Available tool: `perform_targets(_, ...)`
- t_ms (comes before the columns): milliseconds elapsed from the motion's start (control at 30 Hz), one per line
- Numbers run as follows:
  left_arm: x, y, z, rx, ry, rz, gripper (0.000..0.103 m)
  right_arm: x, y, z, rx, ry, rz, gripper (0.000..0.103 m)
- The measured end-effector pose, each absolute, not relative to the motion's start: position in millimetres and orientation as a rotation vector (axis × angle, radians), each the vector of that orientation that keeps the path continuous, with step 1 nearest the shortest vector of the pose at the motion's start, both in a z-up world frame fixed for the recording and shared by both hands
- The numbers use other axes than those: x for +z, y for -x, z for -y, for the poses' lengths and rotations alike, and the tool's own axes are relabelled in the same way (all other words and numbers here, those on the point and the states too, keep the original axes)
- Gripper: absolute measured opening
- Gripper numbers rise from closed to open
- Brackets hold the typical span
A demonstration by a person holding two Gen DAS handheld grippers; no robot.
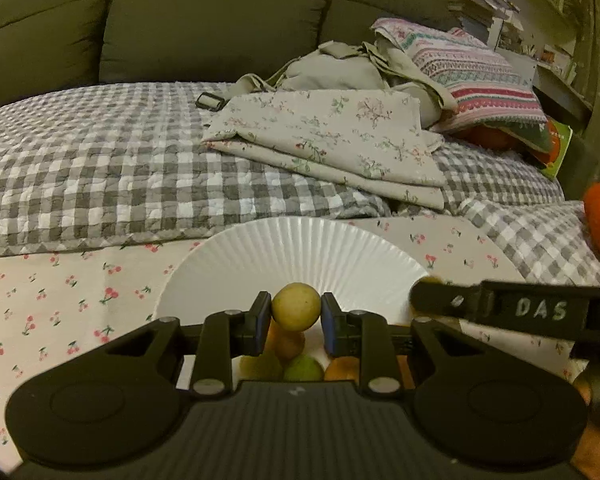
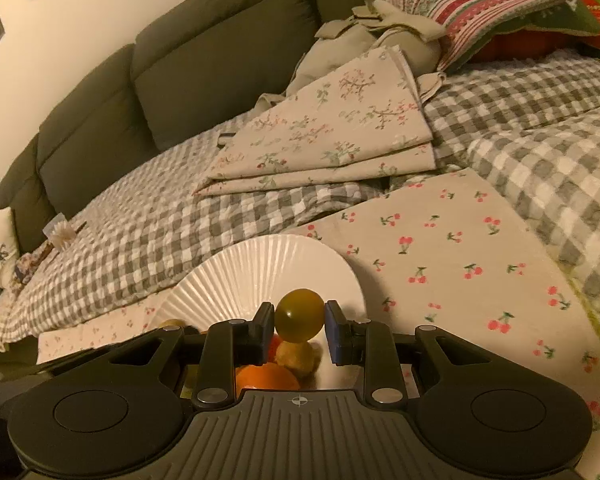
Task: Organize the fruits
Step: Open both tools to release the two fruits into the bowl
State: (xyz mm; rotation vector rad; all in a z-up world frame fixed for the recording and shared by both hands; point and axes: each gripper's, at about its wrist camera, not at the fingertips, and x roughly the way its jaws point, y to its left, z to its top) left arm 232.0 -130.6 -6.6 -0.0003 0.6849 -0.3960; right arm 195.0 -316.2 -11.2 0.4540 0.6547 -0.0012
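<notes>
Both fruits hang over the white plate [image 1: 300,256], which lies on a cherry-print cloth [image 1: 68,292] spread on a checked quilt [image 1: 100,160] before a dark sofa [image 1: 204,32]. I think each fruit should come low over a bare part of the plate before it is let go, because round fruit rolls. The left gripper [image 1: 296,316] is clenched on a yellow fruit [image 1: 296,306]; the right gripper [image 2: 299,322] grasps an olive-green fruit [image 2: 300,314]. More fruits [image 1: 302,366] lie below them.
</notes>
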Motion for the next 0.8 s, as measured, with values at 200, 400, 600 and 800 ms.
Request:
perform_targets(200, -20.8, -234.5, 145.1, -0.385, -0.053, -0.680, 0.025, -22.4, -208.3, 315.9, -0.007, -0.485, -0.689, 0.026)
perform_targets(400, -15.1, -236.6, 137.3, -0.375, -0.013, -0.687, 0.047, -26.3, -207.6, 317.9, 0.003, -0.513, -0.675, 0.029)
perform_targets(600, 0.3, -231.2, 114.9, -0.355, 0.021, -0.670, 0.056, -20.0, -202.2, 324.2, -0.014, -0.539, -0.649, 0.043)
perform_targets(800, 14.5, -213.2, 84.1, -0.274, 0.060, -0.688, 0.063, -6.7, -193.3, 321.0, -0.028, -0.507, -0.654, 0.044)
